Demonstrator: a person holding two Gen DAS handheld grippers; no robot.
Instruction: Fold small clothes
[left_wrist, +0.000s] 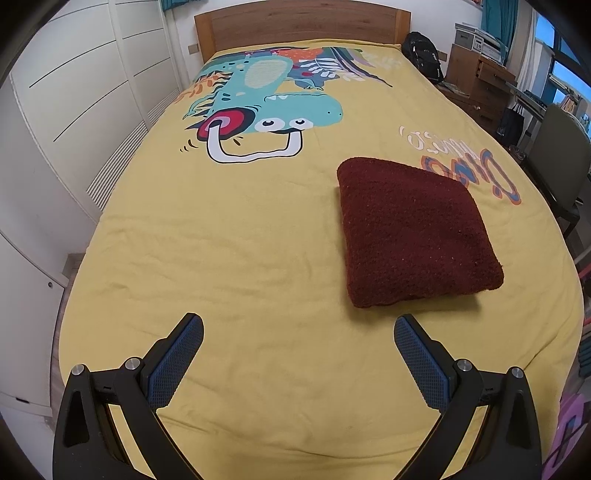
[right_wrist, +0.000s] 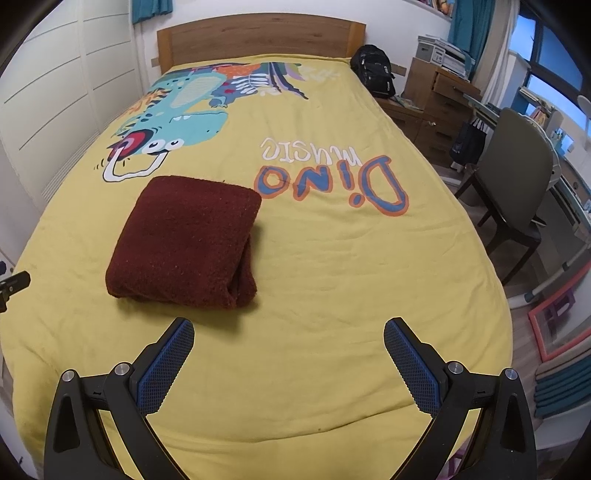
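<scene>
1. Left wrist view: left gripper (left_wrist: 298, 332) hangs over bare bedspread (left_wrist: 229, 258), jaws spread wide, nothing between the blue pads (left_wrist: 173, 365); released.
2. Same view: garment (left_wrist: 413, 232) lies at 1 o'clock from the gripper, near but apart; a dark red fuzzy knit, already in a thick squarish bundle, flat on the bedspread.
3. Handling, my read: soft, limp, light for its bulk; the nubby pile should grip well on the ribbed pads, not slippery, not fragile; layers may slide apart if only the top ply is pinched.
4. Writing here: orange-and-blue lettering (left_wrist: 476, 173) just beyond the garment, upside down, partly covered and distorted; not readable from this side.
5. Right wrist view: right gripper (right_wrist: 289, 334) also over bare bedspread (right_wrist: 332, 295), jaws wide apart, empty; released.
6. Same view: garment (right_wrist: 184, 243) at 11 o'clock, near, not touching; open layered edges face the right side, rolled fold visible at the near right corner.
7. Where to hold, my read: pinch all layers at that near right corner, other gripper at the near left corner; or leave it, the fold looks done.
8. Writing: print (right_wrist: 332, 177) reads "Dino music", upside down from here; backpack (right_wrist: 373, 72) by the headboard (right_wrist: 258, 37) carries small white text, too small to read.
</scene>
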